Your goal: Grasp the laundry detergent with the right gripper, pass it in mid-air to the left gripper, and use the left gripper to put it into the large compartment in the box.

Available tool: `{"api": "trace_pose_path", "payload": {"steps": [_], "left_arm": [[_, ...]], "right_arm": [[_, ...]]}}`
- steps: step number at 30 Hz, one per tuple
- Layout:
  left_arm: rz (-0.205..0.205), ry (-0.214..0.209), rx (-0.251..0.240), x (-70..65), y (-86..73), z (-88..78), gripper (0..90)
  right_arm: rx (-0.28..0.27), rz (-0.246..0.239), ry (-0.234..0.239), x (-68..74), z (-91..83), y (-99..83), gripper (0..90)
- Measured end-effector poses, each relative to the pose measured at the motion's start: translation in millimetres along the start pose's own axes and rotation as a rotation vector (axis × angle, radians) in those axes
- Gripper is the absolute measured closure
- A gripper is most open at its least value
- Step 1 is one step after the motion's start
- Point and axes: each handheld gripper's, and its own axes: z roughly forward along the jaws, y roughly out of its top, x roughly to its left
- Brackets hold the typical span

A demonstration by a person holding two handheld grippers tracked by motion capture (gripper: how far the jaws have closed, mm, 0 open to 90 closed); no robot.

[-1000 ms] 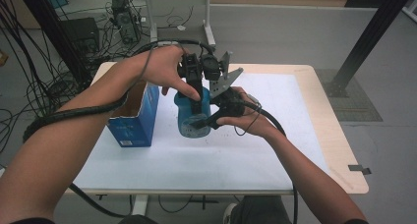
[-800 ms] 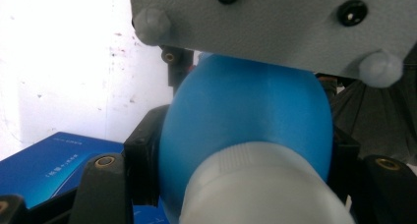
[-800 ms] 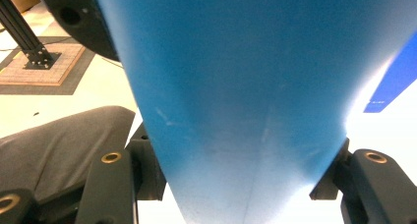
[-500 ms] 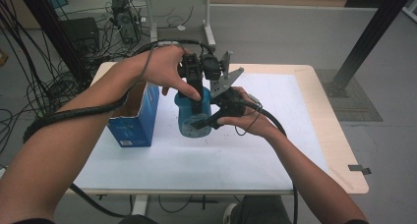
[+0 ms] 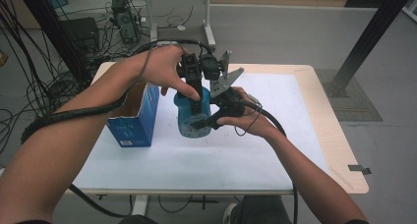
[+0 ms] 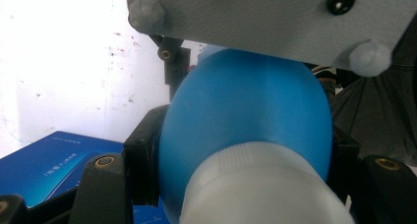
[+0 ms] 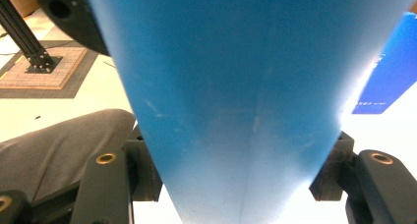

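Blue plastic dominates the middle of the table: a blue bottle [image 5: 193, 117] is held off the white table cover [image 5: 275, 150] between 2 hand-held grippers. In the left gripper view the bottle [image 6: 246, 116] has a rounded blue body and a white ribbed cap [image 6: 260, 184] at the end nearest the camera; whether anything is inside the bottle cannot be told.

The left gripper [image 5: 196, 98] comes down from above in the high view, and its jaws are clenched on the bottle just behind the cap, one black pad pressed to each side. The right gripper [image 5: 204, 122] reaches in from the right at the bottle's lower part. Its jaws have just been opening a little, yet in the right gripper view the blue body [image 7: 236, 86] sits between them with both pads against its sides, so it grasps the bottle too.

The bottle's long axis runs close to upright, leaning slightly. The cap faces the left gripper's camera, so it points up toward that hand.

Just left of the bottle stands 1 blue cardboard box [image 5: 134, 120], upright with its top open; its inside is in shadow and its contents cannot be made out. Box and bottle stand near each other but apart.

The white cover is bare to the right and toward the person, leaving wide room there. The table's wooden edge [image 5: 339, 135] shows beyond the cover on the right.
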Motion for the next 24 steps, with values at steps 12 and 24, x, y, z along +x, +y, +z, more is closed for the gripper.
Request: {"api": "trace_pose_path", "payload": {"steps": [12, 24], "left_arm": [[-0.004, -0.007, -0.007, -0.1, -1.6, -1.0, 36.4], [-0.049, -0.019, -0.003, 4.3, -9.9, -3.5, 36.3]], "right_arm": [[-0.008, 0.020, 0.002, 1.8, 0.6, 0.0, 33.7], [0.012, 0.089, -0.031, 6.7, -7.6, -5.7, 11.2]]}}
